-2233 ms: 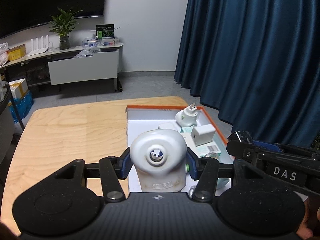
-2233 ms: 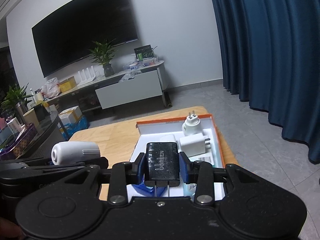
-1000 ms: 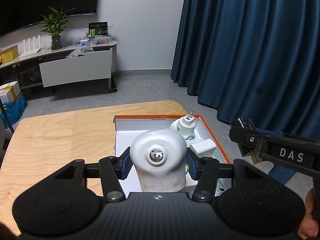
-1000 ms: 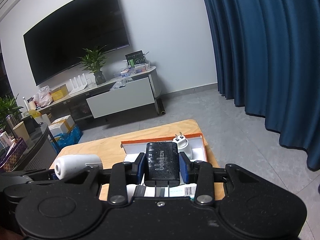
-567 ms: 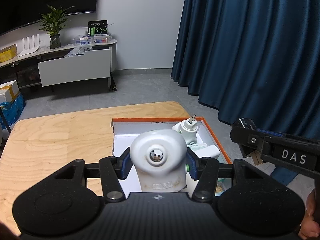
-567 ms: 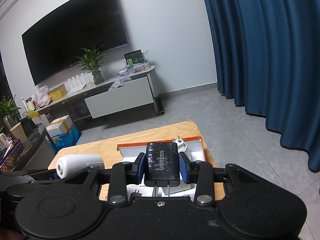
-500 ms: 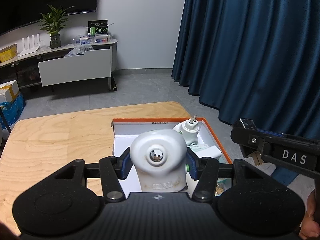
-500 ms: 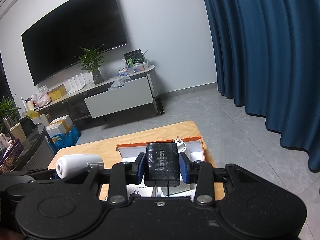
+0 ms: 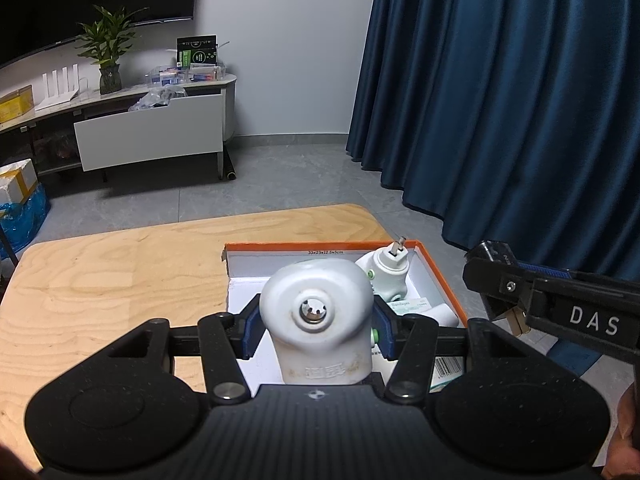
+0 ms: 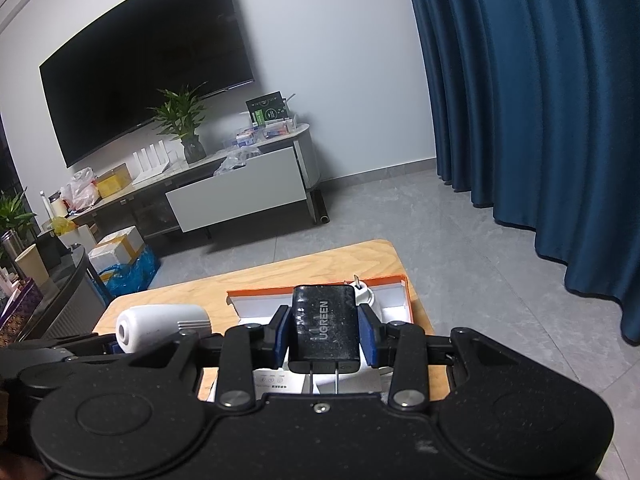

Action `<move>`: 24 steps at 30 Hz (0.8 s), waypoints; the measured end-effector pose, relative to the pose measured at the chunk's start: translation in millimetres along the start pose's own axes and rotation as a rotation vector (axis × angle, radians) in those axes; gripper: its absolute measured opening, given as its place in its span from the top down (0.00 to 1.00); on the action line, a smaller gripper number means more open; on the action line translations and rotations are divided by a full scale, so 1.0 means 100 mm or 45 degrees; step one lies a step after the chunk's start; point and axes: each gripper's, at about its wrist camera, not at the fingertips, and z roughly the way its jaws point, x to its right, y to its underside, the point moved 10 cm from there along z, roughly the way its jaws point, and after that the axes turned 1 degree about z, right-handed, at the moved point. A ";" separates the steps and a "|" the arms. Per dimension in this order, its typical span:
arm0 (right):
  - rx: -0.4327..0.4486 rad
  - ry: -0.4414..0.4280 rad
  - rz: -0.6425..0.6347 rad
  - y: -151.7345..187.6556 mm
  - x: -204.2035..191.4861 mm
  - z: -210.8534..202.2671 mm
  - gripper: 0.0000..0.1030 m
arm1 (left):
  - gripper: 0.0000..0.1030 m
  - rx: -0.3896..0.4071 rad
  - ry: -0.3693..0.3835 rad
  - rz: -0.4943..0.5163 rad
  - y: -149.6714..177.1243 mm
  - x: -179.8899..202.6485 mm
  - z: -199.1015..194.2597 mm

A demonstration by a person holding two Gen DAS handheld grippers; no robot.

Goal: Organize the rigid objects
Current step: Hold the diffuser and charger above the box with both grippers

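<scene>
My left gripper (image 9: 316,320) is shut on a white rounded device (image 9: 318,320) and holds it above the orange-rimmed white box (image 9: 280,246) on the wooden table (image 9: 100,280). It also shows in the right wrist view (image 10: 160,326). My right gripper (image 10: 325,334) is shut on a black UGREEN charger (image 10: 325,328), prongs toward the camera, above the same box (image 10: 394,279). A white plug adapter (image 9: 388,276) and small packets lie in the box. The right gripper's side (image 9: 560,308) shows at the right of the left wrist view.
A dark blue curtain (image 9: 500,100) hangs to the right of the table. A TV stand (image 9: 148,136) with a plant and boxes stands against the far wall. A round side table (image 10: 60,292) with cups is at the left. Grey floor lies beyond the table's far edge.
Both grippers have drawn back and risen slightly from the box, each still holding its object. The box now sits lower and farther in both views.
</scene>
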 end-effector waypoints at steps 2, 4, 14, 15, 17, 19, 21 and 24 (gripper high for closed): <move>-0.004 -0.001 -0.004 0.00 -0.01 0.03 0.58 | 0.47 0.000 0.000 0.000 -0.01 -0.01 0.01; -0.008 -0.001 -0.007 0.00 -0.01 0.05 0.58 | 0.47 -0.002 0.000 -0.003 -0.01 -0.01 0.02; -0.023 -0.005 -0.017 -0.03 -0.06 0.15 0.58 | 0.47 -0.007 -0.011 -0.011 -0.06 -0.07 0.12; -0.026 -0.007 -0.018 -0.03 -0.06 0.16 0.58 | 0.47 -0.009 -0.012 -0.012 -0.06 -0.08 0.13; -0.028 -0.009 -0.021 -0.04 -0.07 0.19 0.58 | 0.47 -0.013 -0.015 -0.013 -0.06 -0.09 0.16; -0.030 -0.010 -0.025 -0.05 -0.07 0.21 0.58 | 0.47 -0.015 -0.017 -0.013 -0.07 -0.11 0.18; -0.031 -0.012 -0.025 -0.04 -0.07 0.22 0.58 | 0.47 -0.016 -0.020 -0.015 -0.07 -0.12 0.20; -0.033 -0.010 -0.025 -0.04 -0.07 0.22 0.58 | 0.47 -0.019 -0.023 -0.020 -0.07 -0.15 0.22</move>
